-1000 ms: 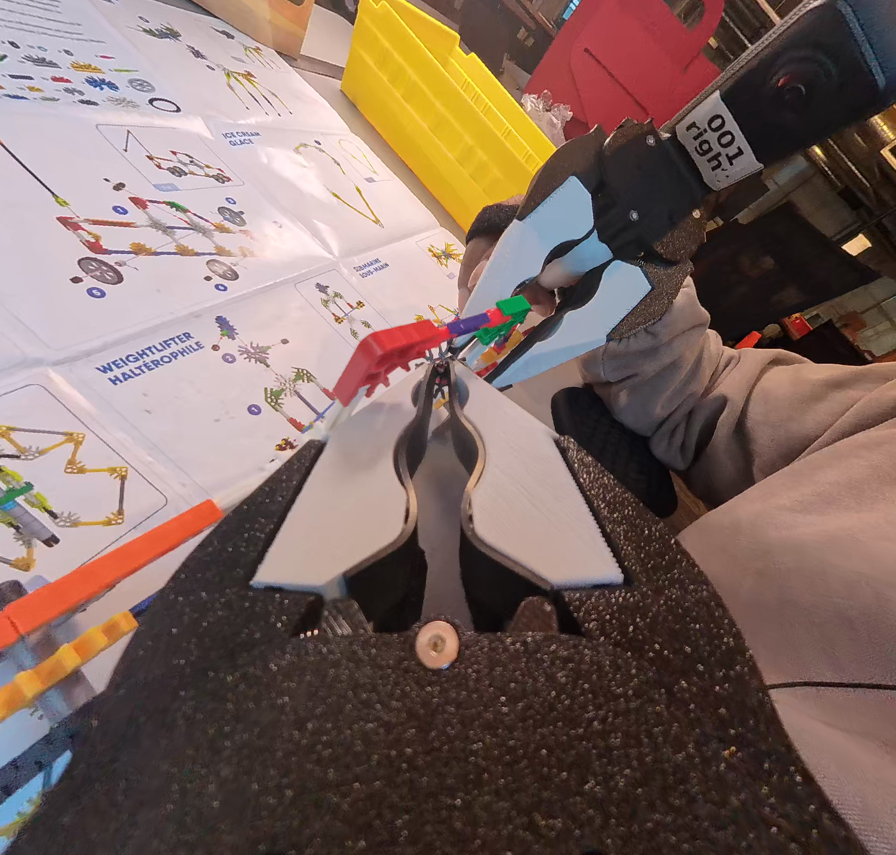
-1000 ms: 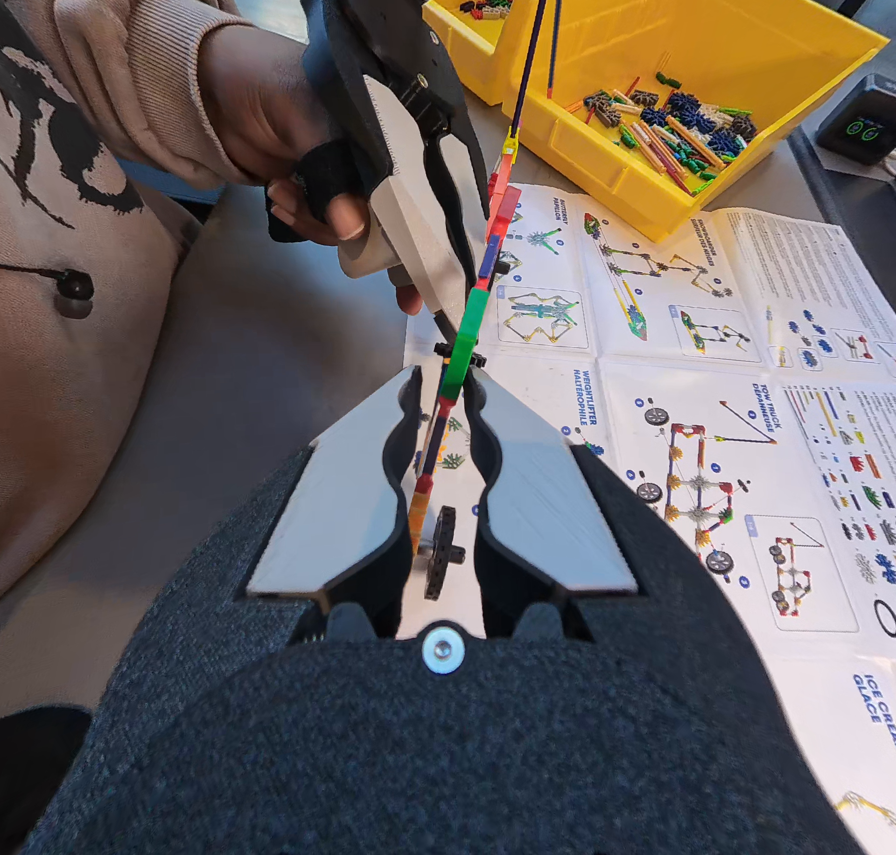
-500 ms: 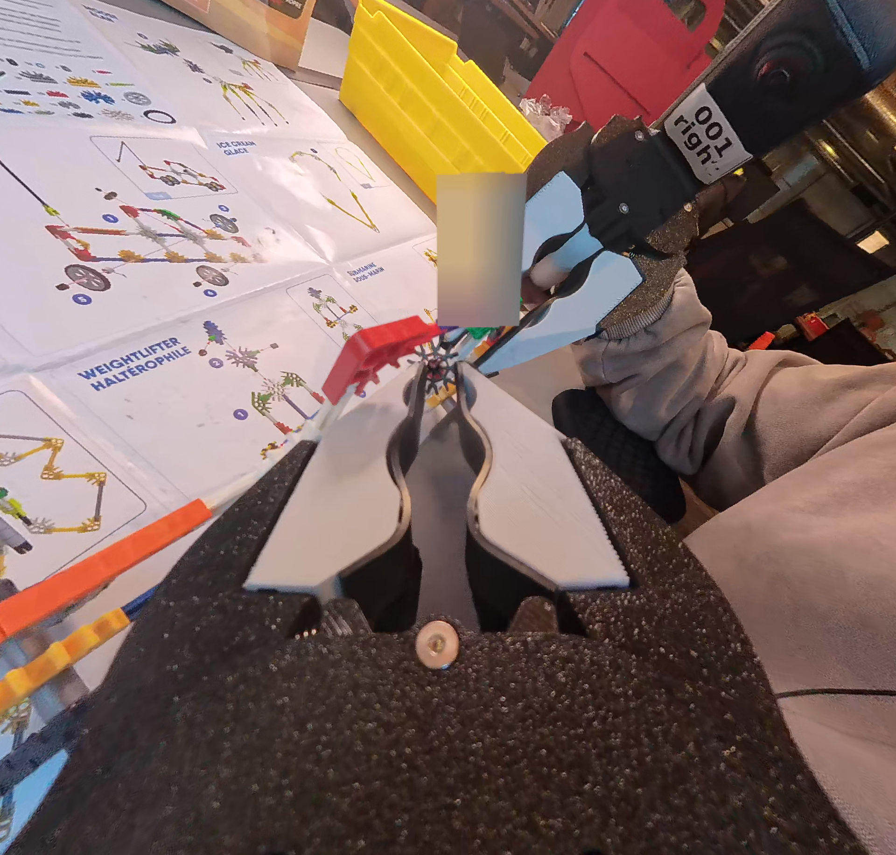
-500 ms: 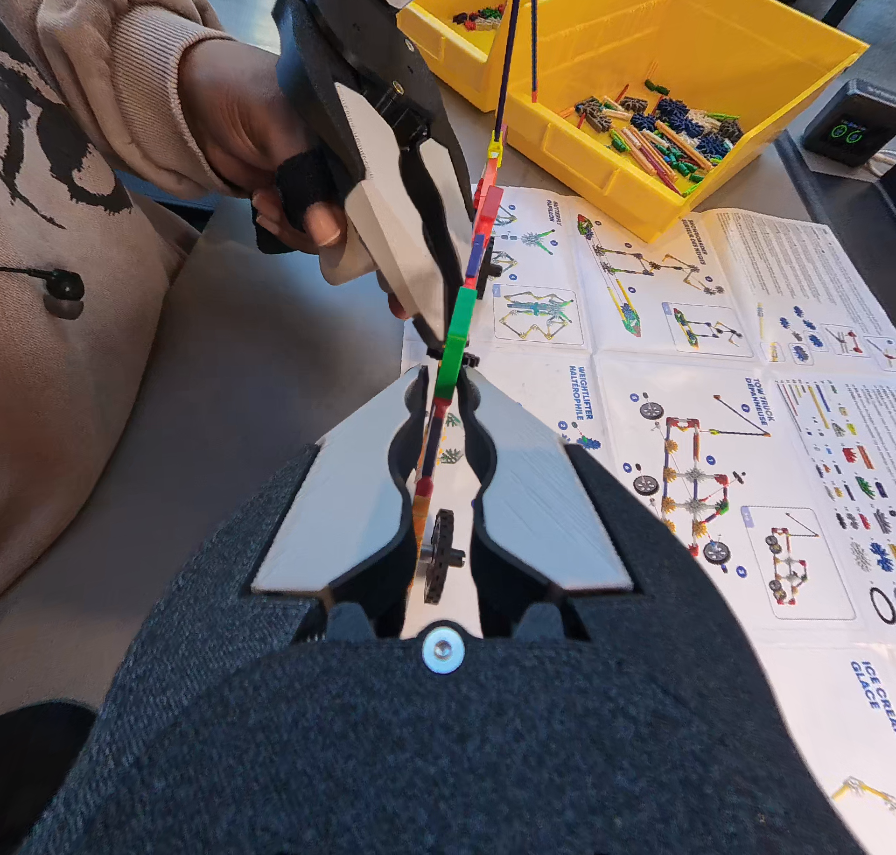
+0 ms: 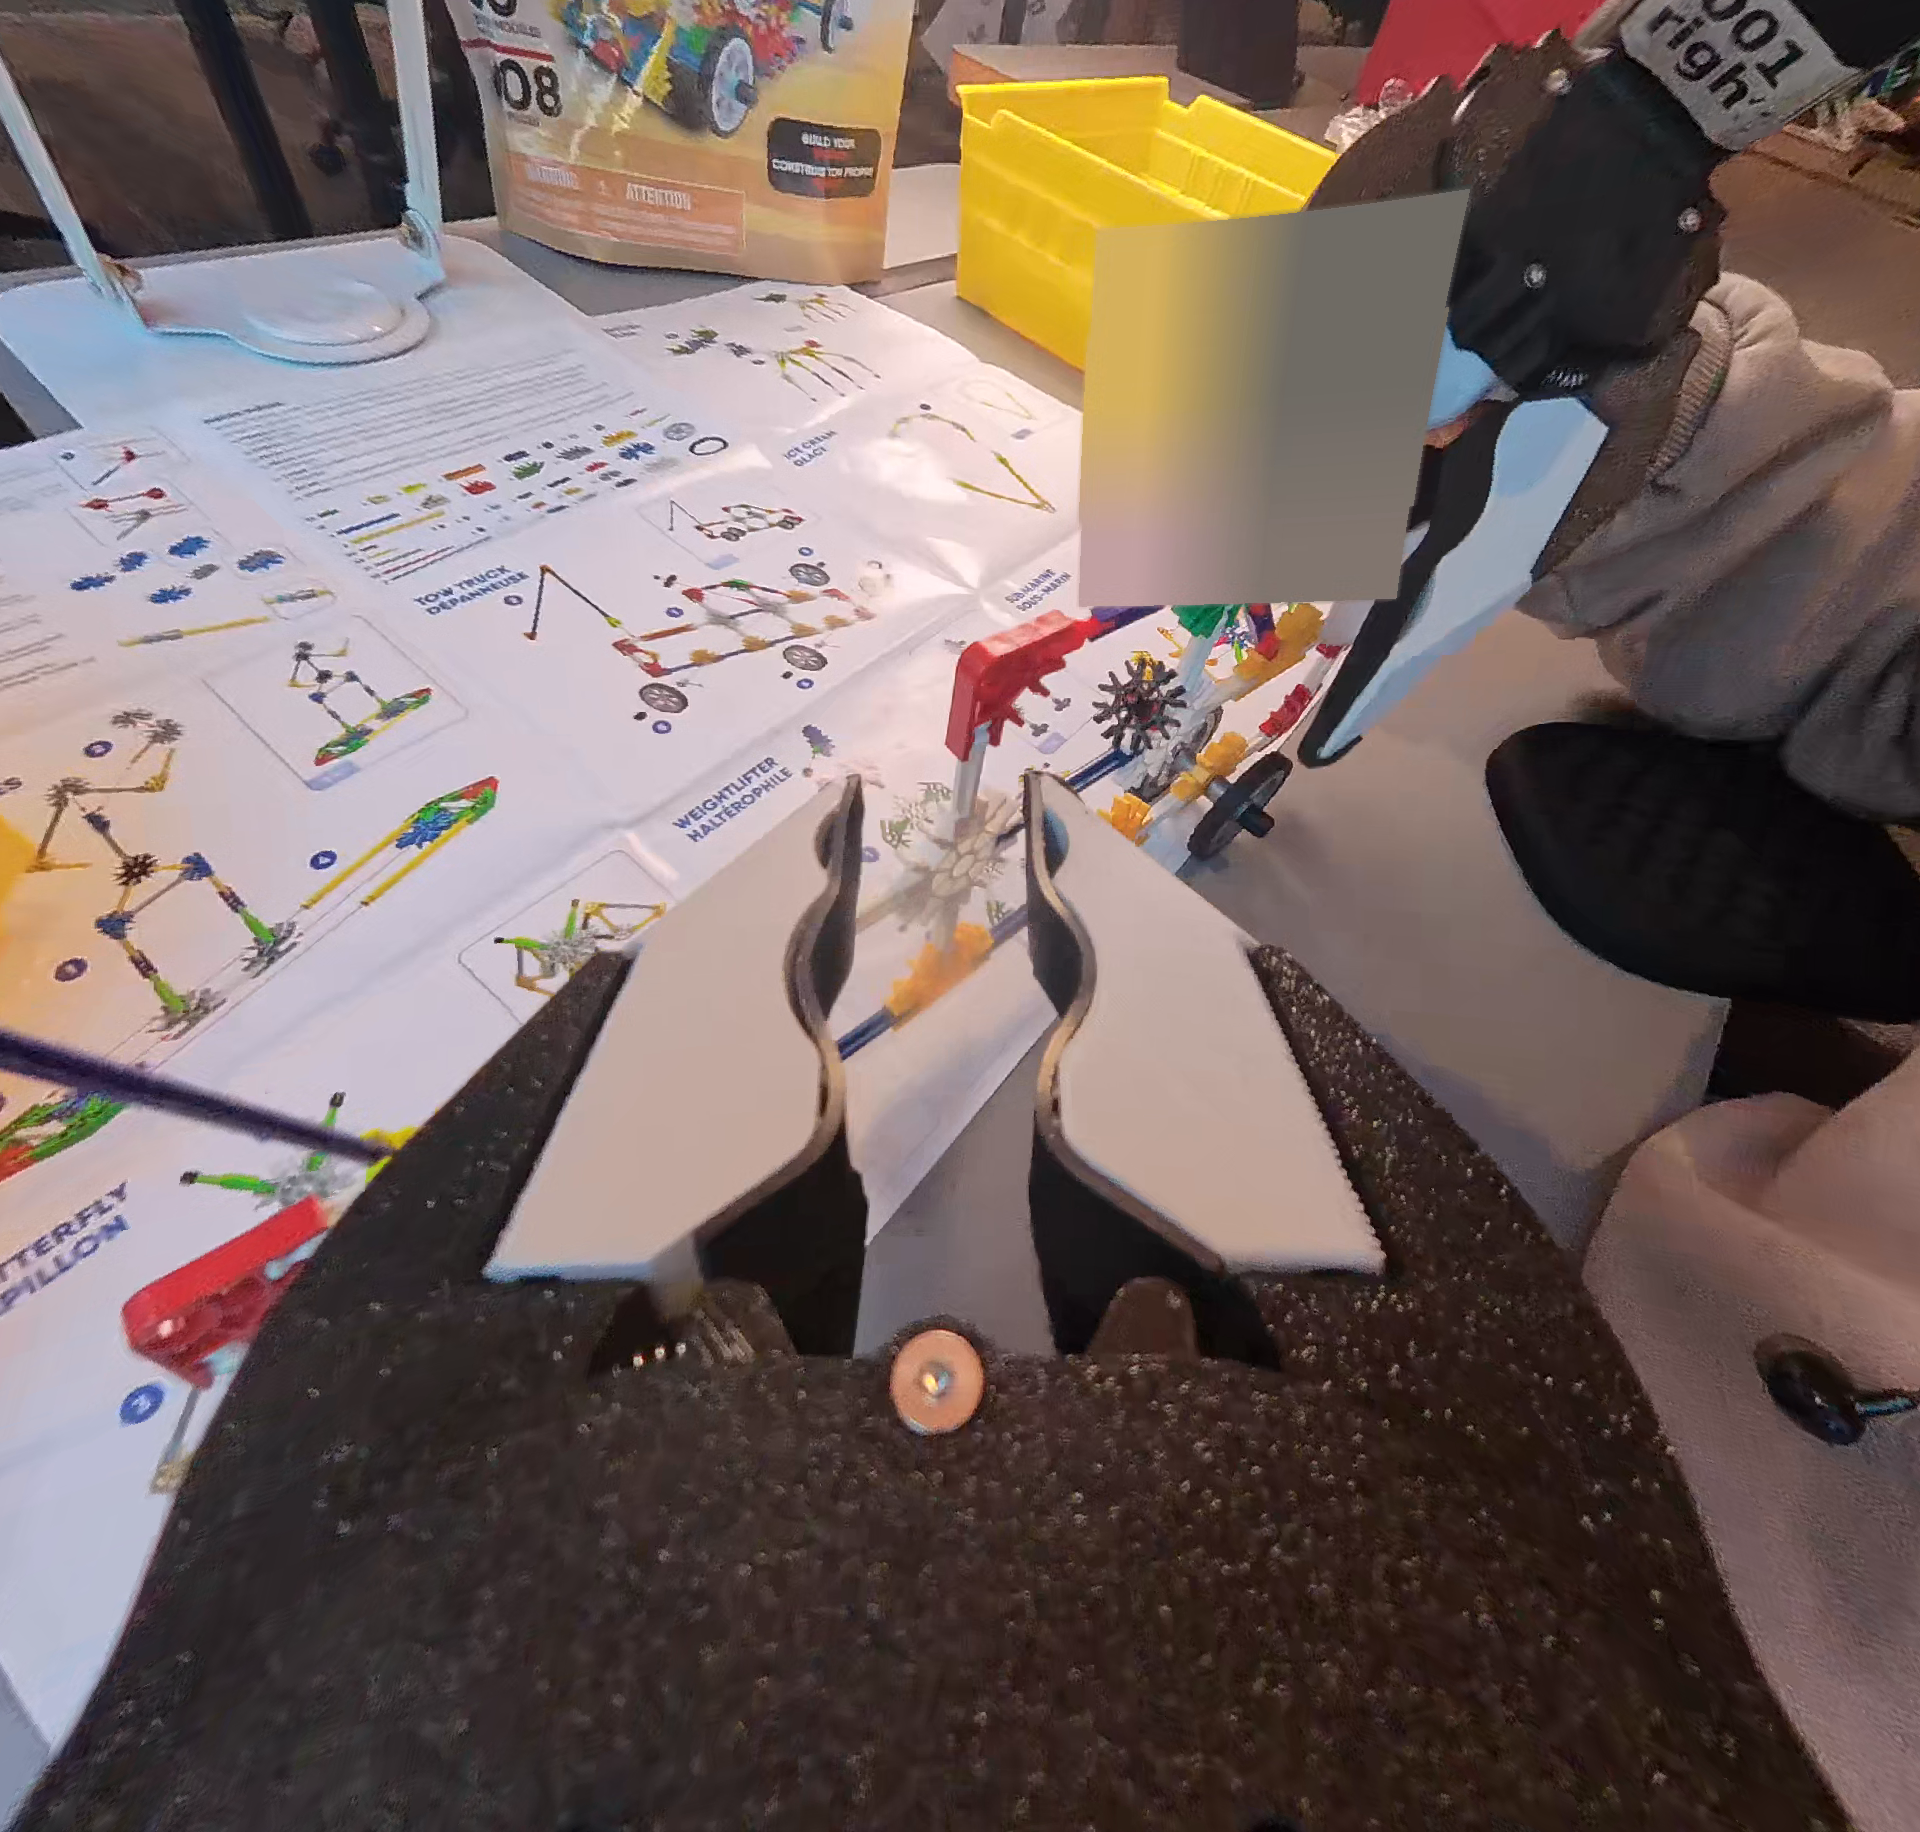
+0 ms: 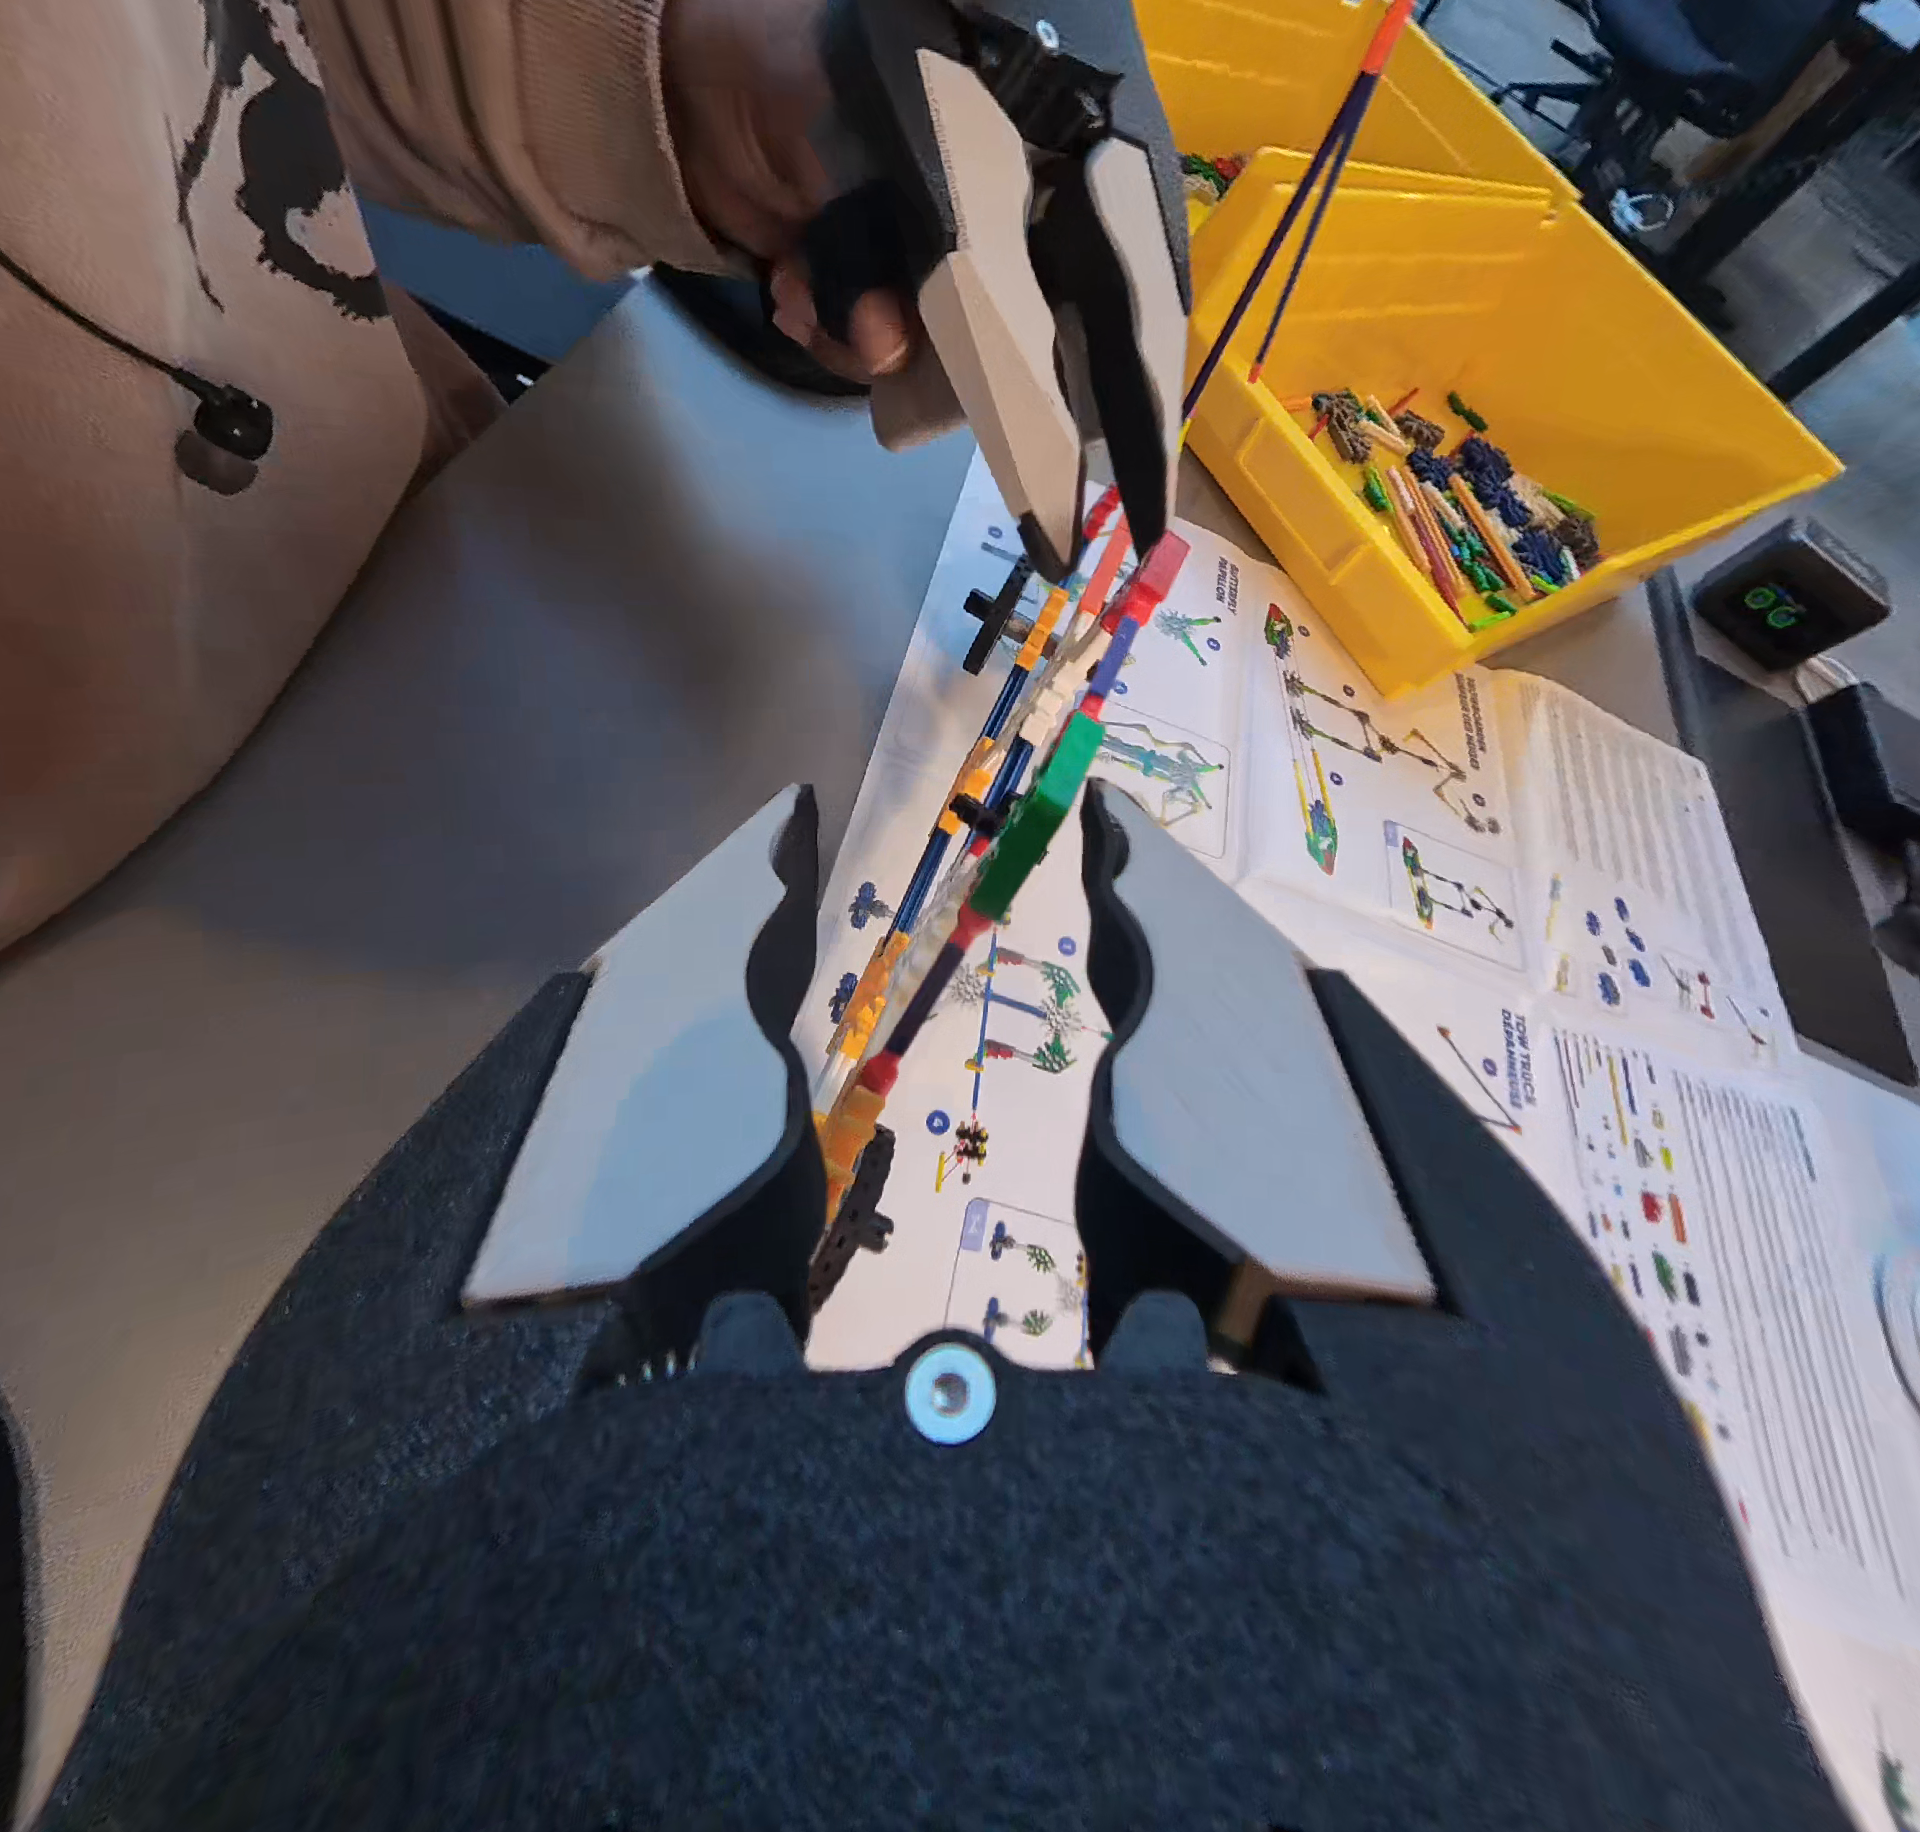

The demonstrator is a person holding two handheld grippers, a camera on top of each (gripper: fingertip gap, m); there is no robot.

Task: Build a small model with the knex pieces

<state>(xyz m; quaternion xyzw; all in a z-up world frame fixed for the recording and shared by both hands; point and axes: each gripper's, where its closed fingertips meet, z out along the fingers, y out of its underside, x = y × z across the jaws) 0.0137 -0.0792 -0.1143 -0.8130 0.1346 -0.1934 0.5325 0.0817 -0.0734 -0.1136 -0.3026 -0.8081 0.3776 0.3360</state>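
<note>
A colourful rod-and-connector toy vehicle (image 5: 1143, 712) lies on the printed instruction sheet (image 5: 520, 577), with a red bracket, a black gear and a black wheel (image 5: 1236, 806). My left gripper (image 5: 940, 785) is open and empty, with a white connector of the toy between its fingertips. My right gripper (image 6: 948, 795) is open, and the toy's green block (image 6: 1039, 816) sits between its fingertips without being clamped. The left gripper also shows in the right wrist view (image 6: 1096, 546), over the toy's far red end. The right gripper's finger (image 5: 1392, 660) shows in the left wrist view, partly hidden by a blurred patch.
Yellow bins (image 6: 1455, 348) holding several loose rods and connectors stand beyond the sheet. Long blue rods with an orange tip (image 6: 1320, 161) rise from the toy. A toy box (image 5: 686, 89) and a white stand base (image 5: 312, 307) are at the back. A dark device (image 6: 1787, 598) lies at the right. A person's sleeve (image 5: 1745, 535) is close. The tips of one gripper are about 8 centimetres away from the tips of the other.
Both grippers were shut on the toy and have opened. The toy now rests on the sheet. The left gripper has pulled back and turned, widening its view of the table.
</note>
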